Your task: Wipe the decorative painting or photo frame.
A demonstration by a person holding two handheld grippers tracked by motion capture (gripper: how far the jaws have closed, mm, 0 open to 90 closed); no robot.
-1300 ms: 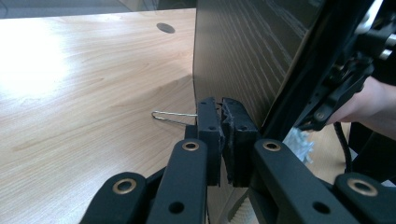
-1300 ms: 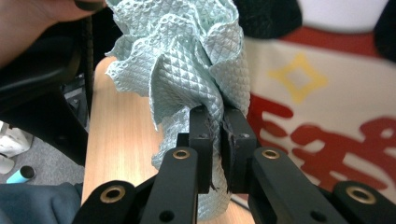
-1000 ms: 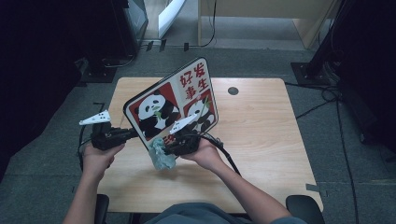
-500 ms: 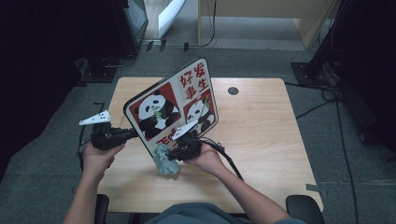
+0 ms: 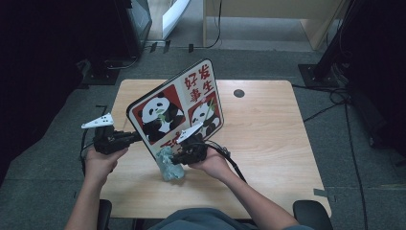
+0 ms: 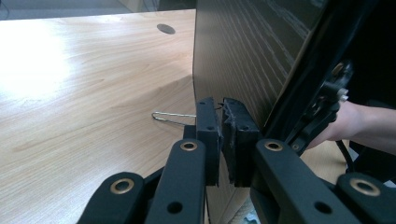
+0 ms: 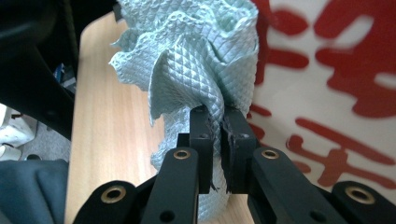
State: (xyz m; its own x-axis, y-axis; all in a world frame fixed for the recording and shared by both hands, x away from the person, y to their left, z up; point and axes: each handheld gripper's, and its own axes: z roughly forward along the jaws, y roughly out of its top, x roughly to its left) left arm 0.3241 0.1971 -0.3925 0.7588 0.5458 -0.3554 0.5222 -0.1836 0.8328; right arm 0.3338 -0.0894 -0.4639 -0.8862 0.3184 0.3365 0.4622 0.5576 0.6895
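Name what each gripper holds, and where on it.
Left gripper: panda board, by its lower left edge. Right gripper: pale blue cloth, by a bunched fold.

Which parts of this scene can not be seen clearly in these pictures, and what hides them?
- Lower edge of the panda board, high view: hidden by the light-blue cloth and right claw.
- Where the left claw grips the board: its own pads cover it, left gripper view.
- The wire clip on the table: partly behind the pad.
- Red characters, right gripper view: blurred, cut off by the edge.
- The cloth's lower end: behind the right claw.
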